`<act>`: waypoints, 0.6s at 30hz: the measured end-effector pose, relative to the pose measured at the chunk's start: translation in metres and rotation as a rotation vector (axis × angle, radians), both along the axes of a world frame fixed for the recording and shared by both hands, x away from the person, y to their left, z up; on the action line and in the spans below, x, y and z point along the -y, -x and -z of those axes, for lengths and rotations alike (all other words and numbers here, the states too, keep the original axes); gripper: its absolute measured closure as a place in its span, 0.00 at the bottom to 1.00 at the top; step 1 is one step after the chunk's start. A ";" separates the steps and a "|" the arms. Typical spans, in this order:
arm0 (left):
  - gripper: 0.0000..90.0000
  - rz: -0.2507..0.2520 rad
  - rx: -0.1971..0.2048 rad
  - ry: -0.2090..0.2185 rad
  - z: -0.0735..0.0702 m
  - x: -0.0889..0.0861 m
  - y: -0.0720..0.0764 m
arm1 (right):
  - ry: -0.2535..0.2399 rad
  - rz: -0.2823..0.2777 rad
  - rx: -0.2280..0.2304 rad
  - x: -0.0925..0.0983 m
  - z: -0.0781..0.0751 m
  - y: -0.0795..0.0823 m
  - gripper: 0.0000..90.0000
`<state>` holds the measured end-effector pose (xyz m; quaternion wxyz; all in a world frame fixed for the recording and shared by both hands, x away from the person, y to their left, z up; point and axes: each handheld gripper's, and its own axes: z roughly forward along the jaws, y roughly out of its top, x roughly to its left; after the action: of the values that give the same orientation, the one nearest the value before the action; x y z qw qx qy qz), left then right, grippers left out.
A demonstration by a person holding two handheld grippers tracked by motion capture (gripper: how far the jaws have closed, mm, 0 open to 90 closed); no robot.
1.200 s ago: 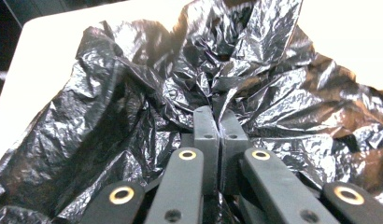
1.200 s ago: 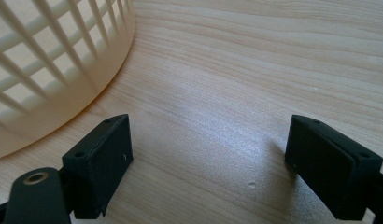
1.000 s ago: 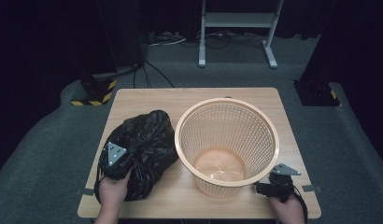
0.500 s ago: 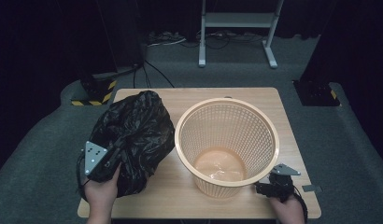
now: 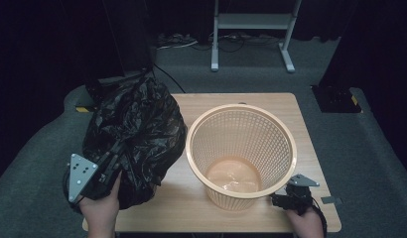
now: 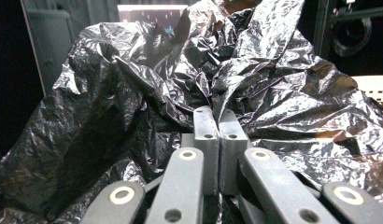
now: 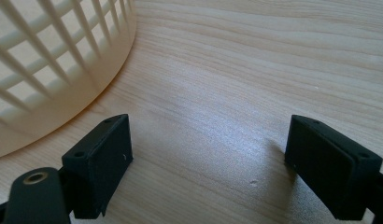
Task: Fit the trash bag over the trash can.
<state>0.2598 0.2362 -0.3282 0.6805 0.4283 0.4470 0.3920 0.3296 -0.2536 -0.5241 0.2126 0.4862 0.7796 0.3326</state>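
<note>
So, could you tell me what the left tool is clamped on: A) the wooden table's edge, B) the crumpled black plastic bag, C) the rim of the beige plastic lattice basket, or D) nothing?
B: the left tool has its jaws pinched shut on a fold of the crumpled black plastic bag.

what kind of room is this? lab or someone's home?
Probably a lab or recording studio: one small wooden table on grey carpet, dark curtained surroundings, a metal equipment stand and loose cables on the floor behind.

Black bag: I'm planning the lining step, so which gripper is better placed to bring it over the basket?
Left gripper: shut on the black bag. Right gripper open beside the basket.
</note>
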 end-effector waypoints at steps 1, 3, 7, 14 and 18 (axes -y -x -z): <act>0.98 0.003 0.010 0.005 -0.003 0.000 0.002 | 0.000 0.000 0.000 0.000 0.000 0.000 0.16; 0.98 0.013 0.023 0.022 -0.005 0.000 0.004 | 0.000 0.000 0.000 0.000 0.000 0.000 0.16; 0.98 0.025 0.089 0.066 -0.017 0.003 0.013 | 0.000 -0.001 0.000 0.000 0.000 0.000 0.16; 0.98 0.048 0.192 0.113 -0.032 0.017 0.026 | 0.000 -0.001 0.000 0.000 0.000 0.000 0.16; 0.98 0.064 0.240 0.117 -0.039 0.030 0.031 | -0.001 0.000 -0.001 0.000 0.000 0.000 0.16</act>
<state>0.2290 0.2064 -0.2893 0.7651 0.3519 0.3704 0.3919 0.3292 -0.2534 -0.5242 0.2120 0.4864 0.7795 0.3330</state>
